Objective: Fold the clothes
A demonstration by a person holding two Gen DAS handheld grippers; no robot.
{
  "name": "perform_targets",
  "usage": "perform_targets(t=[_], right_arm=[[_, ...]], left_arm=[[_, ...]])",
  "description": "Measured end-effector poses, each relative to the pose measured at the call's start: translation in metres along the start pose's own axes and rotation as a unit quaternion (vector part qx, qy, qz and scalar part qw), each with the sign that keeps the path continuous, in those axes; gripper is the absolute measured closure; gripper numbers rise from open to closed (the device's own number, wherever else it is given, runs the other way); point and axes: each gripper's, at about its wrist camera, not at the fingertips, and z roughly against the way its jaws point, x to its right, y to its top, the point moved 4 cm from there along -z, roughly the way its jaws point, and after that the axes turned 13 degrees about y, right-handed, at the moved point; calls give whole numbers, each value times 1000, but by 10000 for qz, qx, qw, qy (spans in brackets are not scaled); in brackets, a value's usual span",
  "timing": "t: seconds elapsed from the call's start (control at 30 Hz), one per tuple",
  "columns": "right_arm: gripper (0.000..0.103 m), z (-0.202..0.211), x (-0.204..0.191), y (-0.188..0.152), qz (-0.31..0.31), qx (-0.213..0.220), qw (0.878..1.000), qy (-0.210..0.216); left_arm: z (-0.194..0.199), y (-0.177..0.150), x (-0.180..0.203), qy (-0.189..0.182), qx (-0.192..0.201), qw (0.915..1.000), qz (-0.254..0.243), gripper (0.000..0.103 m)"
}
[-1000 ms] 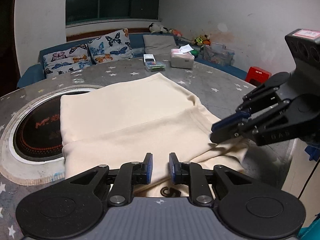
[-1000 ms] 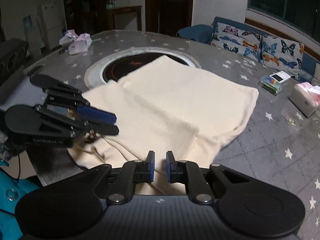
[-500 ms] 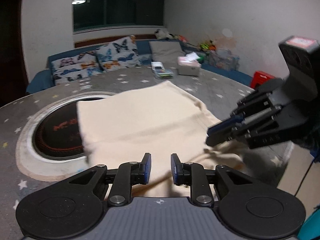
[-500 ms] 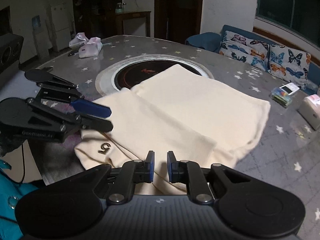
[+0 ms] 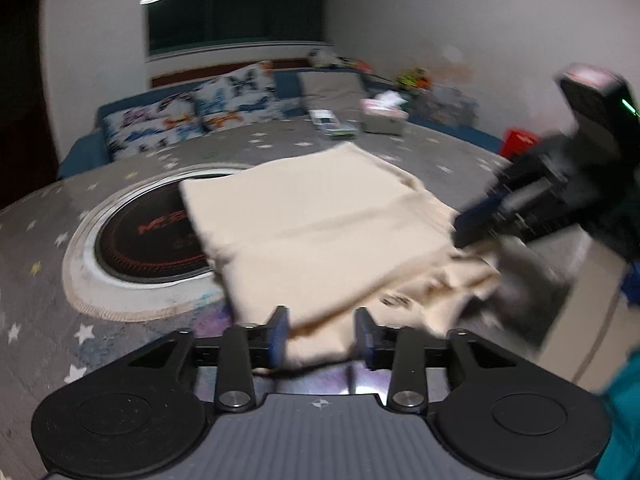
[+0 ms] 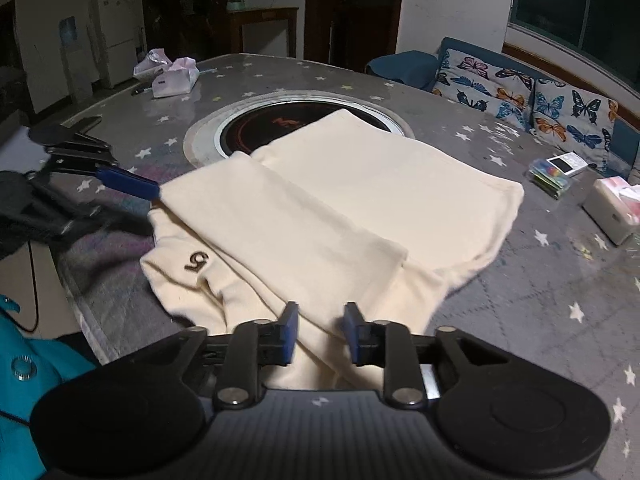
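Two jaws of the left gripper stand apart in the left wrist view, the near edge of the cream garment lying between them on the star-patterned surface. At 3 o'clock the right gripper touches the cloth's bunched corner; this view is blurred.

In the right wrist view the right gripper is likewise spread, cloth between its jaws. The garment partly covers the round burner. At 9 o'clock the left gripper meets the garment's corner.
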Motion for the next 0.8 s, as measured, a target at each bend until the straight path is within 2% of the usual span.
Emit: perform_targets(t=[0.1, 0.23, 0.27, 0.3, 0.33, 0.4, 0.53, 0.6, 0.7, 0.8], right_arm=[[72, 2, -1, -2, 33, -41, 10000, -41], [69, 4, -3, -5, 54, -66, 9999, -76], [68, 5, -4, -5, 77, -67, 9999, -75], [68, 6, -6, -5, 100, -69, 9999, -74], [67, 8, -8, -6, 148, -78, 9998, -73], [63, 11, -12, -8, 246, -96, 9996, -71], [58, 18, -21, -11, 516, -154, 9985, -34], [50, 20, -26, -14, 688, -222, 9974, 1], [49, 16, -32, -16, 925, -281, 9953, -9], [49, 8, -32, -13, 1110, -143, 9936, -122]], left_arm=[[4, -5, 20, -55, 202, 9980, -597, 48], [6, -11, 44, -132, 450, 9909, -1265, 48], [4, -11, 47, -156, 486, 9906, -1272, 55], [1, -9, 49, -170, 516, 9903, -1276, 74], [-1, -8, 50, -179, 543, 9901, -1279, 82], [-2, -1, 45, -172, 586, 9918, -1123, 90], [-5, 18, 30, -160, 598, 9961, -631, 91], [-10, 29, 22, -177, 545, 9978, -332, 91], [-19, 41, 13, -193, 503, 9985, -82, 91], [-29, 47, 9, -207, 443, 9988, 0, 91]])
